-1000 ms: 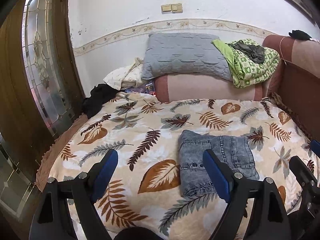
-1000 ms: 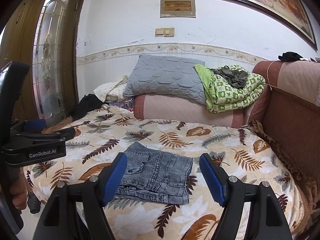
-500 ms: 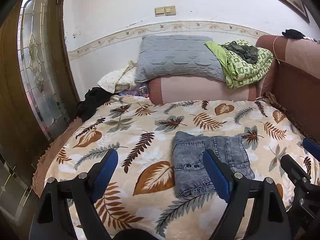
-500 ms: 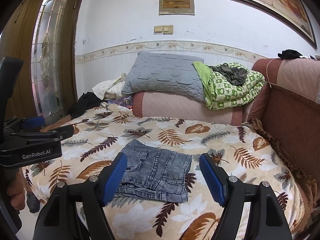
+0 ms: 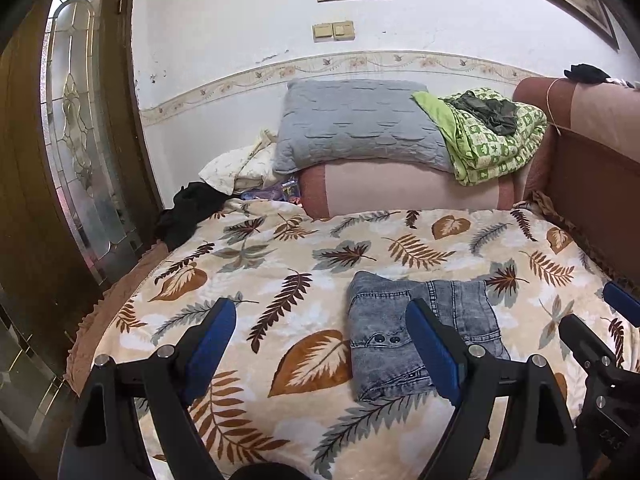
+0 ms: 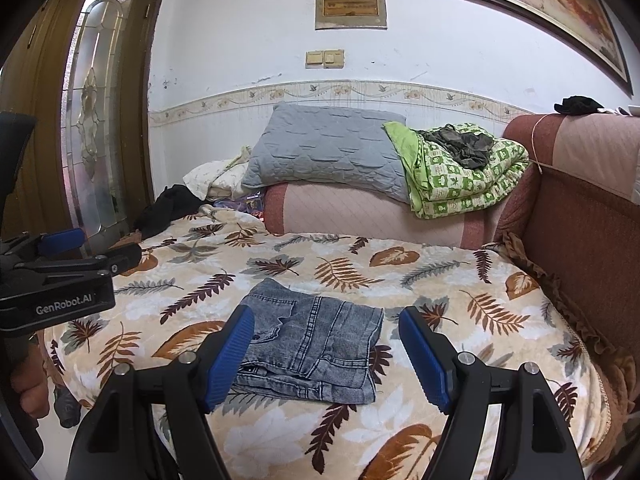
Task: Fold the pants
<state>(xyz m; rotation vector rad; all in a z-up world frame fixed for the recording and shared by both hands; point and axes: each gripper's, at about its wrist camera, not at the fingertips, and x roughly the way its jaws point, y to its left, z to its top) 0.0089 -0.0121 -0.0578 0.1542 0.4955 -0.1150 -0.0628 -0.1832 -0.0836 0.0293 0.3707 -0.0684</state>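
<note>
While both tools hang back from the bed, the pants (image 6: 310, 354) lie as a compact grey denim bundle on the leaf-print blanket (image 6: 460, 280), in the lower middle of the right wrist view and just right of centre in the lower part of the left one (image 5: 420, 340). Left hand-held gripper (image 5: 322, 344) has its blue pads spread wide, nothing between them. Right hand-held gripper (image 6: 326, 360) is equally wide apart and empty, framing the bundle without touching it. By the look of it the folding is finished, or nearly: layers sit stacked, edges roughly square, buttons showing at the near left. Any next move would be small, I'd guess, such as pressing the top layer flat or squaring the loose near edge.
</note>
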